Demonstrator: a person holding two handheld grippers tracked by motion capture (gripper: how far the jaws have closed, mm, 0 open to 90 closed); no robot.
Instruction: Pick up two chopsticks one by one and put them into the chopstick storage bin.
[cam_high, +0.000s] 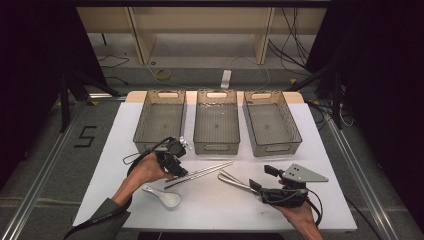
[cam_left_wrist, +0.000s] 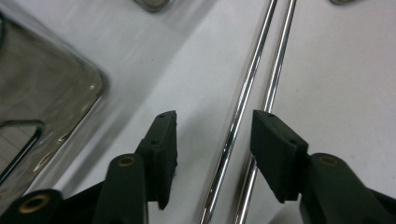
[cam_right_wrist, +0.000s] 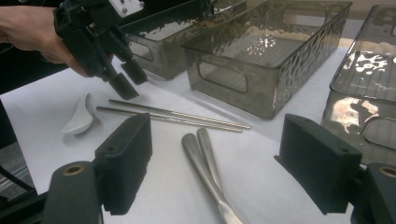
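Observation:
Two metal chopsticks (cam_high: 200, 174) lie side by side on the white table top (cam_high: 320, 150), in front of the bins. My left gripper (cam_high: 177, 170) reaches down over their near end. In the left gripper view its jaws (cam_left_wrist: 215, 116) stand either side of the chopsticks (cam_left_wrist: 243, 93), and the pads do not touch them. The right gripper view shows that gripper (cam_right_wrist: 128, 79) just above the chopsticks (cam_right_wrist: 177, 116). My right gripper (cam_high: 262, 178) rests low at the front right, open (cam_right_wrist: 217, 123) with nothing between its fingers.
Three smoky see-through bins stand in a row at the back: left (cam_high: 150, 145), middle (cam_high: 215, 147), right (cam_high: 277, 147). A white ceramic spoon (cam_high: 162, 196) lies by the left hand. A pair of long metal utensils (cam_high: 235, 181) lies before the right gripper.

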